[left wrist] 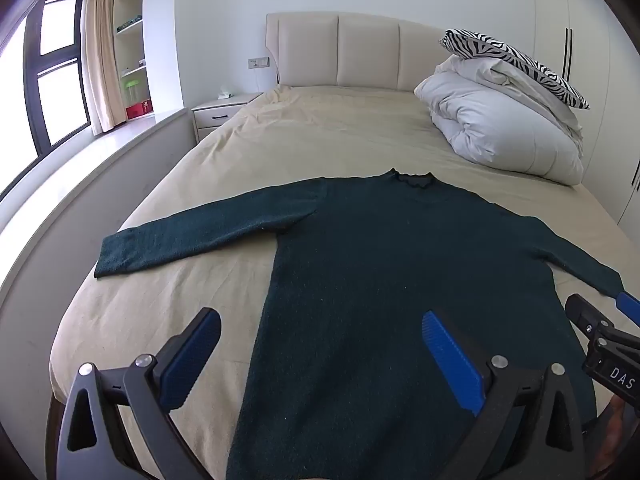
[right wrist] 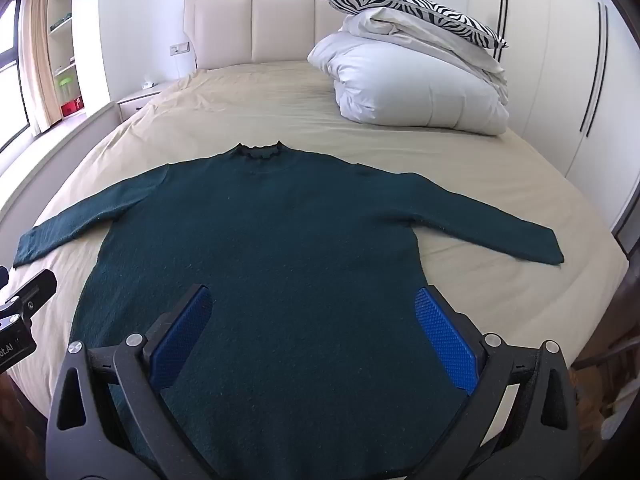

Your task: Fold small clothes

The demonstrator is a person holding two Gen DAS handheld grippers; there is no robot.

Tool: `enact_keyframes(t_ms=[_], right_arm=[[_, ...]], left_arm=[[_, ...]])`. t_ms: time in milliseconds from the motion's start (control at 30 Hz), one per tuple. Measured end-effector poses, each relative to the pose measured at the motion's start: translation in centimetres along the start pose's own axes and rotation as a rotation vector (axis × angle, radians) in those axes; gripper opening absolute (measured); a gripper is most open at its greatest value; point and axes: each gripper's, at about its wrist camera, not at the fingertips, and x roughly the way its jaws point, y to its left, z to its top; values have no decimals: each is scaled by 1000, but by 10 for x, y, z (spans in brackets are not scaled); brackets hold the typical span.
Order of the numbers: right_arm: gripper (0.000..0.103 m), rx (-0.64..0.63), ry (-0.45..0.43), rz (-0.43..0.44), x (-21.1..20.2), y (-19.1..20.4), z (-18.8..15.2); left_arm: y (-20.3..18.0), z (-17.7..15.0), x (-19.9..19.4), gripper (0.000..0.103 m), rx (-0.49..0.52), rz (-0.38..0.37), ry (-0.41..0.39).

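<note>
A dark green long-sleeved sweater (left wrist: 380, 260) (right wrist: 260, 240) lies flat on the beige bed sheet (left wrist: 304, 136) (right wrist: 248, 100), collar toward the headboard and both sleeves spread out to the sides. My left gripper (left wrist: 322, 326) hovers open over the sweater's lower left hem, blue pads wide apart with nothing between them. My right gripper (right wrist: 312, 300) hangs open above the lower body of the sweater, also holding nothing. Part of the right gripper (left wrist: 604, 332) shows at the right edge of the left wrist view, and part of the left gripper (right wrist: 24, 300) at the left edge of the right wrist view.
A folded white duvet (left wrist: 500, 128) (right wrist: 412, 84) topped by a zebra-print pillow (left wrist: 516, 60) (right wrist: 408, 8) sits at the bed's far right. A padded headboard (left wrist: 352, 52), a bedside table (left wrist: 222, 110), shelves and a window stand at the left; wardrobe doors (right wrist: 560, 60) at the right.
</note>
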Motion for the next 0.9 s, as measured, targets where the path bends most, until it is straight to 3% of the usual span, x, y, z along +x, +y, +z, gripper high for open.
enact_keyframes(t_ms=[900], right_arm=[[103, -7, 13, -2, 0, 2, -1]], left_arm=[[4, -4, 1, 103, -4, -2, -1]])
